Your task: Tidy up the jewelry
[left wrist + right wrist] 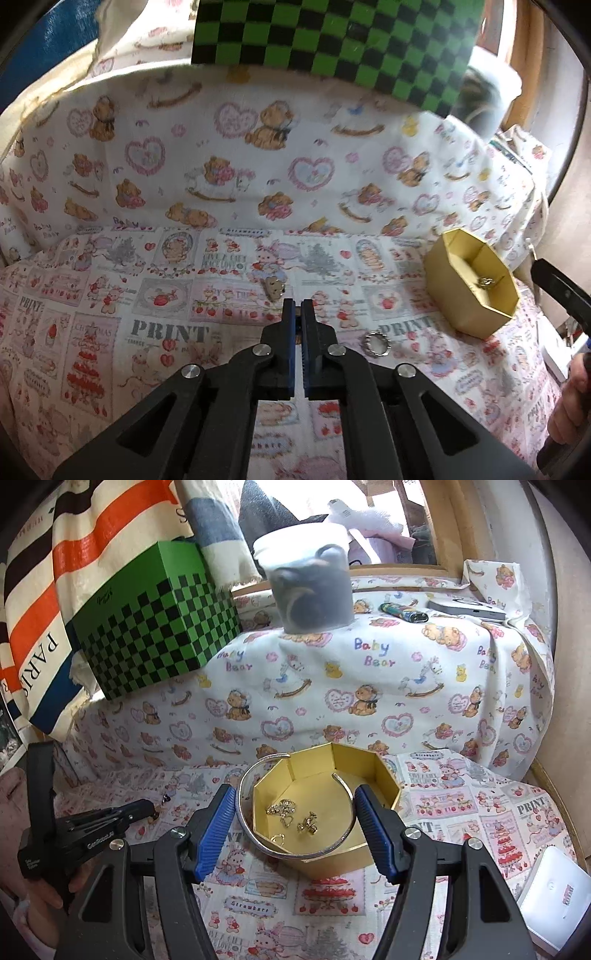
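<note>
1. L gripper (297, 306) is seen from its own cam w/ jaws closed together; whether anything tiny is pinched between the blue pads can't be told. Tips are angled down over the printed cloth (110, 295).
2. A small silver charm (273, 288) is seen lying on the cloth just beyond the L tips, slightly to their left, apart from them.
3. A toothed silver ring (377, 344) is seen flat on the cloth, right of the L gripper, near but not touching the gold box (465, 295).
4. R gripper (295, 812) is held w/ jaws wide, blue pads pressed on the outer sides of a silver cuff bangle (243, 812): the bangle is gripped.
5. The bangle is held over the gold octagonal box, open top; its curved side hangs over the near rim, its open ends point to the box's far wall.
6. Small gold pieces (291, 818) are seen on the box floor, approx. 3-4 items, inside the bangle's loop as viewed.
7. On the raised ledge behind, covered by teddy-bear cloth (369, 686): green checkered box (155, 627), lidded plastic tub (310, 583), lighter (404, 612).
8. A white pouch (554, 890) is seen at far right on the cloth.
</note>
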`<state>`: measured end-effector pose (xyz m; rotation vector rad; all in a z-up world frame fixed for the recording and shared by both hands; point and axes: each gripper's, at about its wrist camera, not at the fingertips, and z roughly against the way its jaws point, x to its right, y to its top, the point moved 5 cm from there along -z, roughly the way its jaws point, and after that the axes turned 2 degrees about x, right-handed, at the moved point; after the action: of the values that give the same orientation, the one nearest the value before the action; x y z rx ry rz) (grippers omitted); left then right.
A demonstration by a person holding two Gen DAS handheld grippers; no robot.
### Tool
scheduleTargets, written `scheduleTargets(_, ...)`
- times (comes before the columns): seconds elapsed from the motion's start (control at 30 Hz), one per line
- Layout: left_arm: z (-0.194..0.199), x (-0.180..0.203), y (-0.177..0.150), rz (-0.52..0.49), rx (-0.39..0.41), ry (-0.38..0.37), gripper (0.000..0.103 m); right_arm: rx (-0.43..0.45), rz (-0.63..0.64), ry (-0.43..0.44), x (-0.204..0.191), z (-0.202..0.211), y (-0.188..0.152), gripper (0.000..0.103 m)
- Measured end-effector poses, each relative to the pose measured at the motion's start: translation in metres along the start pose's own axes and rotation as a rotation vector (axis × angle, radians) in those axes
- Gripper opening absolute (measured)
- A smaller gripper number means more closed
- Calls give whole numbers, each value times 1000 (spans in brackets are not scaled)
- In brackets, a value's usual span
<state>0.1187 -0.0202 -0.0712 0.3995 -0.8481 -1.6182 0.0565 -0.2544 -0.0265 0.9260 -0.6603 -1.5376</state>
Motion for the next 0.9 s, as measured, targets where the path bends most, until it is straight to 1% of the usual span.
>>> scheduleTargets(0.2,16,6,0,-13,39,-14,2,16,-34,6,7,8,5,68)
scheduleTargets(0.33,40,14,3,-18,95,-41,2,30,-51,13,10,13,9,68)
scheduleTargets(0.4,52,21,6,-17,131,-64,2,39,-59,19,12,17,11,68)
scheduleTargets(0.5,66,35,16,8,145,-80,2,40,-88,36,18,19,15,68)
scheduleTargets(0.57,73,51,24,3,159,-118,2,32,-123,66,24,19,18,68)
scheduleTargets(0.67,67,70,33,18,125,-174,2,13,-184,100,39,16,22,68)
scheduleTargets(0.73,55,86,37,20,95,-181,2,-3,-219,108,50,11,22,68)
scheduleTargets(0.8,42,102,40,1,66,-198,2,-24,-256,114,60,4,20,68)
scheduleTargets(0.9,21,124,39,-1,12,-240,2,-71,-335,157,75,-7,15,68)
